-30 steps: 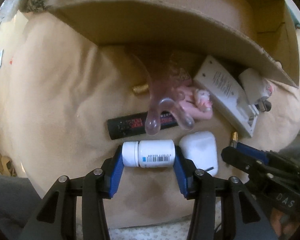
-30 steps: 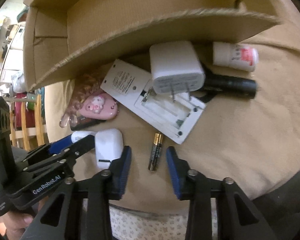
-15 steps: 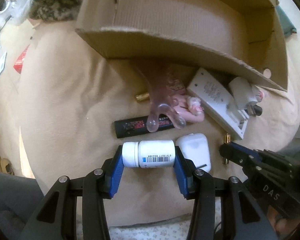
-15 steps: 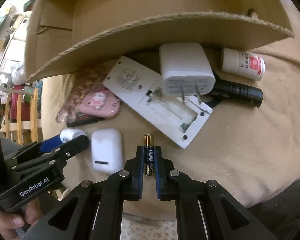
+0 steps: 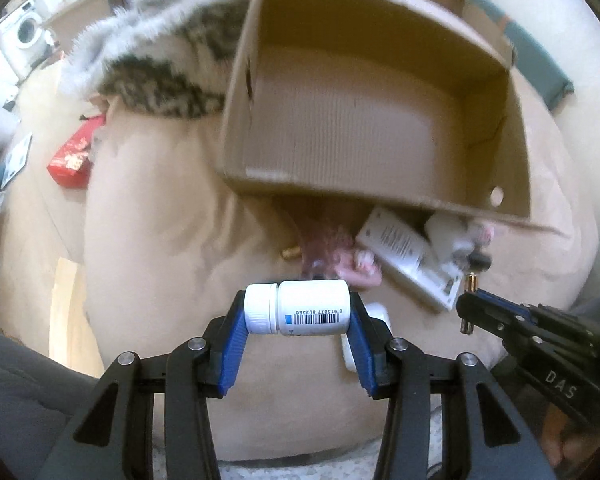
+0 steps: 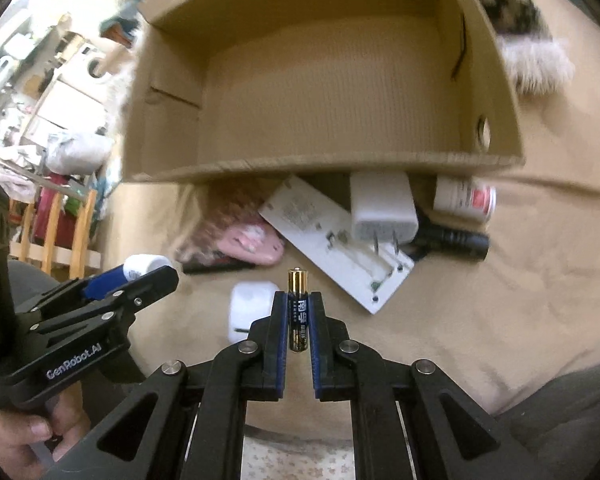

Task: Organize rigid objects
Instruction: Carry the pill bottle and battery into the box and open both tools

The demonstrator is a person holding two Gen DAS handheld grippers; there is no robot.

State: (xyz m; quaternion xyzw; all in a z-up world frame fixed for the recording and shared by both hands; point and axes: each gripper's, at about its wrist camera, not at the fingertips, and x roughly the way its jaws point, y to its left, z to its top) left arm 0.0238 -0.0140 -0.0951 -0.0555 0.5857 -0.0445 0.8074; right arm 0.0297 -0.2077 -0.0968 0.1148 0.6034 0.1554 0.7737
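Low in the frame, the left gripper [image 5: 298, 314] pinches a white bottle [image 5: 297, 307] and the right gripper [image 6: 298, 312] a battery [image 6: 297, 310], both below the cardboard box's [image 5: 380, 128] near rim.

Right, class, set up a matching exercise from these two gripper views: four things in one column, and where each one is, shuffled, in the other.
Things
1. white pill bottle
2. battery
3. white plug adapter
4. cardboard box

Places
A. lying on the white charger
B. standing on the beige cushion, open side up
C. held sideways by the left gripper
D. clamped by the right gripper

Pairs: 1-C, 2-D, 3-A, 4-B
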